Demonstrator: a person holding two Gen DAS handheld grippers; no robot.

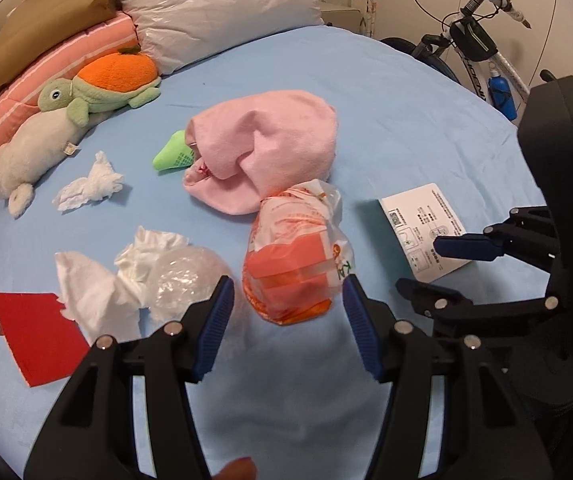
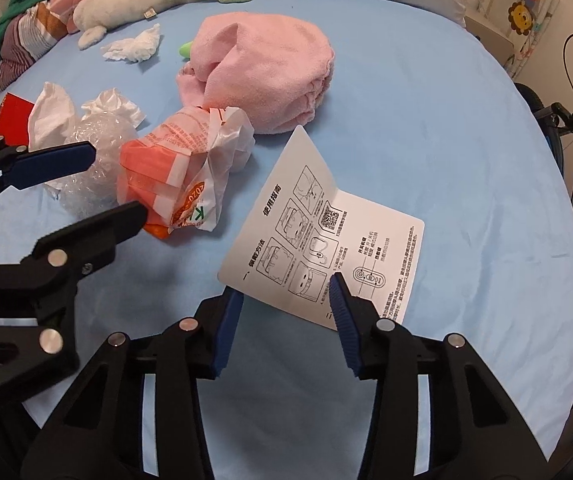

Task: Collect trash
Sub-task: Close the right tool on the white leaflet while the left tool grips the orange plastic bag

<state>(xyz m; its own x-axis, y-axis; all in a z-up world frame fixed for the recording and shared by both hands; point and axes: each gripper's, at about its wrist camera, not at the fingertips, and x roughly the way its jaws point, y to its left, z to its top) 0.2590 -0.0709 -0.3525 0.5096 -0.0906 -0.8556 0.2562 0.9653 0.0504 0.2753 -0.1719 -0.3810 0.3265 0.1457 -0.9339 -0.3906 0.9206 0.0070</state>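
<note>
Right gripper, jaws apart, straddles the instruction leaflet.

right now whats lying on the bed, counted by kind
crumpled tissues: 2
plastic trash: 2, orange bag, clear wrap
paper: 2, leaflet, red envelope
plush toys: 2
pink towel: 1
green sock: 1
total: 10

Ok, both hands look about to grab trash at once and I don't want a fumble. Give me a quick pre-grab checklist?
1. Left gripper jaws open: ok.
2. Orange plastic bag between left jaws: ok.
3. Right gripper jaws open: ok.
4. Instruction leaflet lined up for right jaws: ok, its near edge sits between them.
5. Leaflet flat enough to pinch: cannot tell; one half is folded up.
6. Pink towel clear of the bag: not ok, they touch.
</note>
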